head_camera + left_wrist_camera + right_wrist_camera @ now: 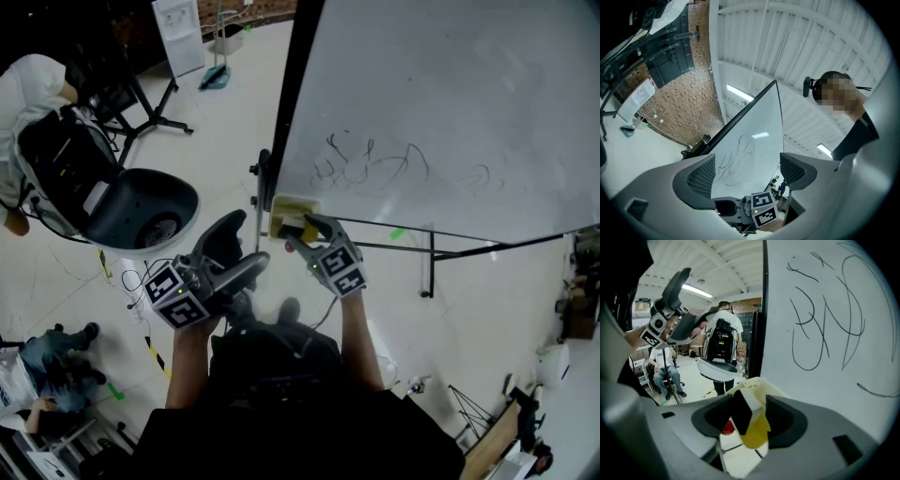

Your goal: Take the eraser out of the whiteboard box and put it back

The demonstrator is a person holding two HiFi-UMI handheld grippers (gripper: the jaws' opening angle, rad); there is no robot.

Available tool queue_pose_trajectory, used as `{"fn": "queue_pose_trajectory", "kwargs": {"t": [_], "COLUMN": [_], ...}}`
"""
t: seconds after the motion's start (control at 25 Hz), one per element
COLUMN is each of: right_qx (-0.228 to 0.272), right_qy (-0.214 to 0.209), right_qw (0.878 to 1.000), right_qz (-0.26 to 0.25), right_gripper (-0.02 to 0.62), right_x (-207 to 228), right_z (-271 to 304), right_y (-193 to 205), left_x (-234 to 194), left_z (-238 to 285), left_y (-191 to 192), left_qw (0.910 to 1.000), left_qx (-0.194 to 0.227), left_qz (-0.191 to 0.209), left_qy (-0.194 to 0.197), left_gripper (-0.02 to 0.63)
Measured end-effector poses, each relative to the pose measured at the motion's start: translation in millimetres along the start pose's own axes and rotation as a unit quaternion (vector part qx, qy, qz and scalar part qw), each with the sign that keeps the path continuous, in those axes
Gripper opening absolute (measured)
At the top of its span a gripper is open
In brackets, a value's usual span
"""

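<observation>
Right gripper view is showing the right tongs (752,413) gripping the eraser (742,409), with its black felt face lying against one jaw and its white body turned toward the other. The eraser is sitting tilted between the jaws, right at the cream-coloured box (751,386); whether it is touching the box is not clear. A yellow piece (757,433) is showing just under the eraser, and it cannot be told whether it belongs to the eraser or to the box. A small red thing (727,427) is peeking out below the near jaw. In the head view, the box is hanging at the lower left corner of the whiteboard (450,94), which is carrying dark scribbles (375,164) near that corner. The left tongs (747,171) are standing wide apart with nothing between them; they are being held up beside the right tongs, near the whiteboard's edge and pointing up at it. To the left, a chair (141,211) with a dark seat is standing on the pale floor (225,122), and a person in a white top (28,80) is standing by it.
</observation>
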State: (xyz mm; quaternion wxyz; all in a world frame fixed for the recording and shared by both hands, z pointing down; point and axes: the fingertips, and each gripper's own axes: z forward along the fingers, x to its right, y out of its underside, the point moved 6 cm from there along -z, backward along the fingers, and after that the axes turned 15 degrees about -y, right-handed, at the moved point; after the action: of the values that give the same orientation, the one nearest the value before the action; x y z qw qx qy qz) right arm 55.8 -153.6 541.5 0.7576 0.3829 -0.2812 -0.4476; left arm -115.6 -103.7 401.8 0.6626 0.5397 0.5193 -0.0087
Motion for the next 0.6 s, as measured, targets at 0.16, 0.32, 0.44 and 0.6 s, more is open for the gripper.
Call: {"fn": "queue_pose_trajectory", "kwargs": {"t": [0.16,0.32,0.44,0.6], "right_qx": [-0.017,-0.036,-0.046,-0.053], "right_qy": [0.004,0.004,0.004,0.002], "right_qw": [1.0,0.998,0.997,0.996], "right_qz": [-0.017,-0.043,-0.057,-0.07], "right_gripper": [0.245,0.227,0.221,0.205], "right_x": [-1.3,-3.9,-5.9,-6.0], "right_z": [4.9,5.9,5.8,5.0], "right_y": [4.3,5.1,5.0,5.0], "left_x": [-0.9,-0.6,-0.1,1.0], "left_z": [0.2,1.5,1.7,2.2], "left_y": [0.5,0.5,1.3,1.7], "left_qw": [1.0,1.0,1.0,1.0], "left_qx": [0.001,0.0,-0.001,-0.001], "left_qz": [-0.001,-0.001,-0.001,-0.002], "left_qy": [-0.001,-0.001,-0.002,-0.004], "left_gripper": [0.428,0.428,0.428,0.428]}}
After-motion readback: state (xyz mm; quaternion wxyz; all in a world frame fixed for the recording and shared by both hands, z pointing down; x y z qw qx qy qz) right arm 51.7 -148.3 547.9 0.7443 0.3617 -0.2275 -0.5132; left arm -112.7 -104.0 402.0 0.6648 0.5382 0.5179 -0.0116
